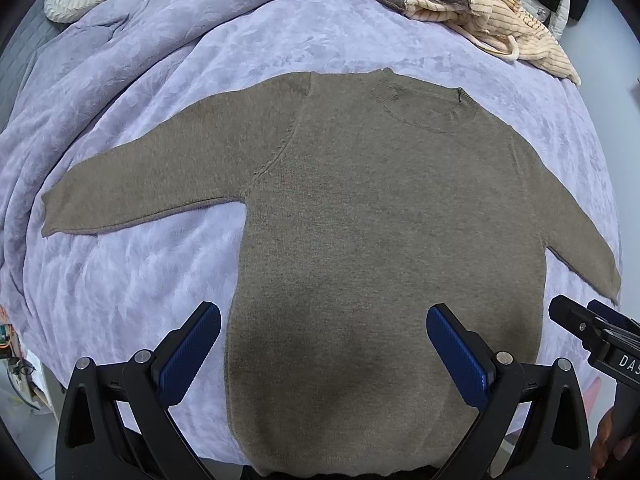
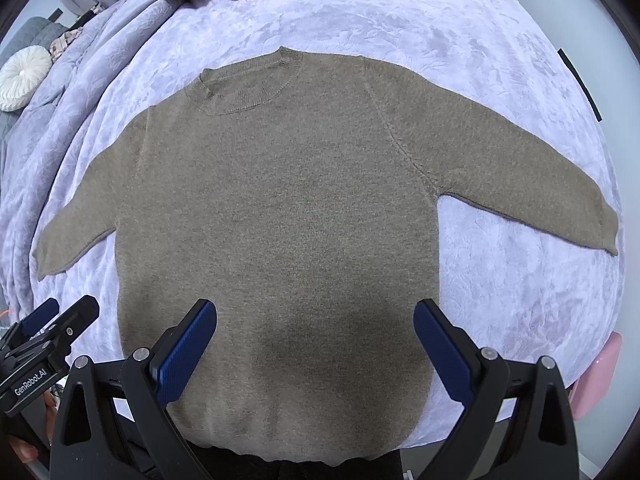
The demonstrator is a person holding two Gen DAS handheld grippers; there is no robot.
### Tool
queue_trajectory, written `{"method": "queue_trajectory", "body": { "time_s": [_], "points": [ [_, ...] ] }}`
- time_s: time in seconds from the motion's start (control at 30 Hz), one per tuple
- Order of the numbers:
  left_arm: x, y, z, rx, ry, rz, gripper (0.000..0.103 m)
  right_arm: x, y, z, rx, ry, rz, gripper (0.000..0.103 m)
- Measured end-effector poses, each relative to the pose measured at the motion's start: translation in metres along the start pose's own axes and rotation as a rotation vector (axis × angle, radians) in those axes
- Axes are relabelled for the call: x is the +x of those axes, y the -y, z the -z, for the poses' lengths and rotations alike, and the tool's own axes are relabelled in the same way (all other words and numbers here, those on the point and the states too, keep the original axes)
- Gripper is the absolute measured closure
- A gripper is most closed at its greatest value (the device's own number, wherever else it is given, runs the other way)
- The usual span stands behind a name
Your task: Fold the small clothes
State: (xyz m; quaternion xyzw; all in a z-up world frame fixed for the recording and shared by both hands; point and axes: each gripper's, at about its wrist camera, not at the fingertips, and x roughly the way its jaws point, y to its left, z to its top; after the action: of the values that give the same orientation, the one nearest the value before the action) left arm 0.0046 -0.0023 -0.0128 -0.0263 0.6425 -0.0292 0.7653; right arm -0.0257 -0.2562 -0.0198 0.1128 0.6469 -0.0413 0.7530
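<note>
Both jaws spread wide, empty | brown sweater (image 1: pixel 384 220) flat | lavender blanket (image 1: pixel 280 40)

Olive sweater (image 1: pixel 384 216) flat, sleeves spread

Even soft light, fisheye-warped edges

Sweater (image 1: pixel 380 220): matt, fine-knit wool-like cloth.
Blanket (image 1: pixel 200 60): plush, embossed fleece cloth.
Fingers (image 1: pixel 188 356): ribbed blue pads, matt black plastic.
</note>
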Motion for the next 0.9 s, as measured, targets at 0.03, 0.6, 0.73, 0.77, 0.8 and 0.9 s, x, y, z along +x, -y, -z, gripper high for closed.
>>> {"method": "queue_trajectory", "body": {
  "time_s": [0.03, 0.6, 0.73, 0.77, 0.8, 0.9],
  "points": [
    [0.001, -0.001, 0.000, -0.002, -0.001, 0.001, 0.000, 0.001, 0.000, -0.001, -0.002, -0.002, -0.002, 0.003],
    [0.012, -0.011, -0.005, -0.019, -0.017, 0.031, 0.000, 0.006, -0.008, -0.005, -0.005, -0.014, 0.007, 0.003],
    [0.019, -0.017, -0.006, -0.034, -0.021, 0.053, 0.000, 0.008, -0.014, -0.004, -0.014, -0.018, 0.007, 0.003],
    [0.021, -0.019, -0.006, -0.042, -0.020, 0.066, 0.000, 0.008, -0.015, -0.004, -0.015, -0.018, 0.006, 0.003],
    [0.023, -0.022, -0.006, -0.050, -0.019, 0.081, 0.000, 0.008, -0.016, -0.004, -0.019, -0.018, 0.005, 0.003],
    [0.032, -0.037, -0.008, -0.098, -0.013, 0.160, 0.000, 0.009, -0.023, -0.003, -0.038, -0.015, -0.004, 0.003]
  ]
}}
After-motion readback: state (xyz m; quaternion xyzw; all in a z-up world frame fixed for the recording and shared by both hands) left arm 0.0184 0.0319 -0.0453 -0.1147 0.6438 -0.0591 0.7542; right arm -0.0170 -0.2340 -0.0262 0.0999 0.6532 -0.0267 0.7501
